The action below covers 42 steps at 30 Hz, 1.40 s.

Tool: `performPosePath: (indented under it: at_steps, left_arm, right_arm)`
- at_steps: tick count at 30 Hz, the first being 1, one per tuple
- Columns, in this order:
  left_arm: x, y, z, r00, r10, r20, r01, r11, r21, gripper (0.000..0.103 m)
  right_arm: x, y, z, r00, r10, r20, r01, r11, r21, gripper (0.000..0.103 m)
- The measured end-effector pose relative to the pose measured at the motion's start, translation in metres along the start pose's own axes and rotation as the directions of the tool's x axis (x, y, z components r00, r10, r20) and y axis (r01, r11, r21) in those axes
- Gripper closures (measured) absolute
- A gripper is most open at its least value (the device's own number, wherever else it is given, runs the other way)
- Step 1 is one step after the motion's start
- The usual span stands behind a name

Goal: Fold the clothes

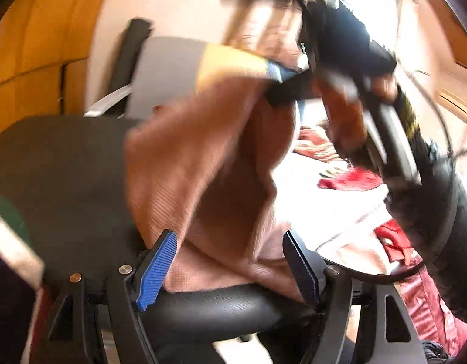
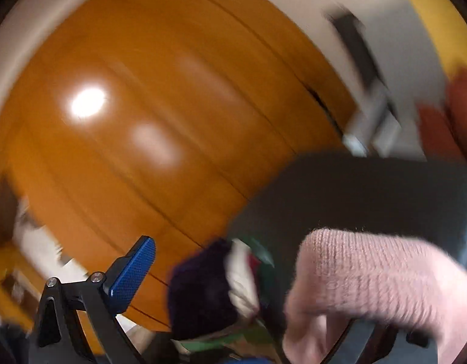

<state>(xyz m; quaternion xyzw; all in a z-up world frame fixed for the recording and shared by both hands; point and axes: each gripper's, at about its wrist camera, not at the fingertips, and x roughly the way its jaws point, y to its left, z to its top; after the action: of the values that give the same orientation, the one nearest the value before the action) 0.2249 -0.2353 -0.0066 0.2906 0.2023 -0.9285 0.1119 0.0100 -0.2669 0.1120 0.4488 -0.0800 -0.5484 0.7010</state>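
**A:** ok so where's the sweater (image 1: 203,163) vs the jaws? Pics are super blurry.

**B:** In the left wrist view the pinkish-brown knit hangs like a long sheet. Its top end is up at the right gripper (image 1: 282,82), its bottom end drops down between the left gripper's (image 1: 230,273) fingers. So the long axis runs roughly top-to-bottom, leaning a bit up-right. It hangs in front of the black chair (image 1: 66,176), and the lower folds look like they're resting on the seat.

**A:** Left jaws closed on it?

**B:** Nope, wide open. Both blue pads (image 1: 157,270) are spread, with the cloth bunched in the gap and brushing them. It sits between them, not pinched.

**A:** And the right one?

**B:** From the left view it seems clamped on the top edge, since the cloth hangs off it. It's smeared though, so I can't tell for sure. Its own camera shows one blue pad (image 2: 131,276) and a pink knit bit (image 2: 370,276) draped over the other side, hiding it.

**A:** So which hand is nearer the loose end?

**B:** Left, easily. I'd guess it only has to close where it is to grab the bottom. There are red clothes (image 1: 352,179) on the white bed (image 1: 309,200) behind, well clear.
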Motion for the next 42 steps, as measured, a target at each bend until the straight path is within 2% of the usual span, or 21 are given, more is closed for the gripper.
performPosePath:
  at_steps: [2, 5, 9, 12, 16, 18, 20, 22, 24, 26, 31, 33, 34, 36, 39, 42]
  left_arm:
    - [0.006, 0.015, -0.001, 0.998, 0.050, -0.031, -0.051, 0.998, -0.035, 0.030]
    - [0.022, 0.027, -0.008, 0.992, 0.102, -0.075, -0.107, 0.992, -0.069, 0.030]
    - [0.047, 0.033, -0.017, 0.981, 0.139, -0.134, -0.148, 0.987, -0.061, 0.030]
    - [0.067, 0.023, -0.024, 0.969, 0.184, -0.164, -0.187, 0.982, -0.001, 0.030]
    - [0.091, 0.023, -0.026, 0.946, 0.266, -0.183, -0.265, 0.964, 0.035, 0.030]
    - [0.102, 0.030, -0.028, 0.935, 0.293, -0.200, -0.296, 0.955, 0.012, 0.030]
    - [0.112, 0.038, -0.030, 0.923, 0.313, -0.224, -0.324, 0.946, -0.016, 0.038]
    - [0.116, 0.044, -0.034, 0.923, 0.306, -0.232, -0.326, 0.944, -0.050, 0.040]
    - [0.117, 0.043, -0.033, 0.925, 0.313, -0.215, -0.330, 0.943, -0.049, 0.054]
    - [0.119, 0.043, -0.030, 0.935, 0.284, -0.213, -0.302, 0.951, -0.058, 0.085]
    - [0.112, 0.040, -0.012, 0.955, 0.251, -0.157, -0.266, 0.960, -0.082, 0.093]
    - [0.104, 0.042, 0.007, 0.963, 0.248, -0.109, -0.258, 0.962, -0.091, 0.094]
    - [0.098, 0.041, 0.018, 0.964, 0.255, -0.078, -0.261, 0.961, -0.090, 0.098]
    - [0.087, 0.040, 0.038, 0.963, 0.267, -0.026, -0.268, 0.959, -0.088, 0.098]
    - [0.072, 0.044, 0.065, 0.952, 0.306, 0.030, -0.303, 0.950, -0.077, 0.098]
    - [0.059, 0.053, 0.094, 0.923, 0.378, 0.074, -0.374, 0.926, -0.056, 0.101]
  right_arm:
    - [0.016, -0.038, -0.015, 0.995, -0.077, -0.063, 0.082, 0.992, 0.092, 0.000]
    - [0.026, -0.080, -0.026, 0.993, -0.088, -0.079, 0.102, 0.978, 0.185, 0.000]
    - [0.005, -0.094, -0.064, 0.998, -0.065, -0.024, 0.069, 0.975, 0.210, 0.000]
    - [-0.027, -0.095, -0.096, 0.998, -0.052, 0.031, 0.044, 0.974, 0.222, 0.000]
    - [-0.056, -0.098, -0.138, 0.992, -0.093, 0.089, 0.067, 0.965, 0.254, 0.000]
    - [-0.074, -0.106, -0.163, 0.985, -0.127, 0.118, 0.087, 0.951, 0.296, 0.000]
    - [-0.088, -0.112, -0.184, 0.978, -0.163, 0.130, 0.110, 0.933, 0.342, 0.000]
    - [-0.099, -0.120, -0.204, 0.972, -0.188, 0.138, 0.121, 0.913, 0.388, 0.000]
    - [-0.103, -0.128, -0.219, 0.968, -0.202, 0.146, 0.122, 0.895, 0.429, 0.000]
    - [-0.102, -0.135, -0.229, 0.966, -0.210, 0.152, 0.118, 0.878, 0.464, 0.000]
    - [-0.086, -0.135, -0.224, 0.968, -0.160, 0.194, 0.062, 0.900, 0.432, 0.000]
    - [-0.078, -0.134, -0.214, 0.973, -0.152, 0.175, 0.069, 0.910, 0.408, 0.000]
    - [-0.072, -0.134, -0.208, 0.974, -0.152, 0.167, 0.075, 0.916, 0.393, 0.000]
    - [-0.065, -0.135, -0.200, 0.974, -0.156, 0.165, 0.086, 0.926, 0.368, 0.000]
    - [-0.053, -0.139, -0.186, 0.970, -0.156, 0.186, 0.086, 0.938, 0.336, 0.000]
    - [-0.045, -0.144, -0.175, 0.977, -0.119, 0.178, 0.057, 0.946, 0.319, 0.000]
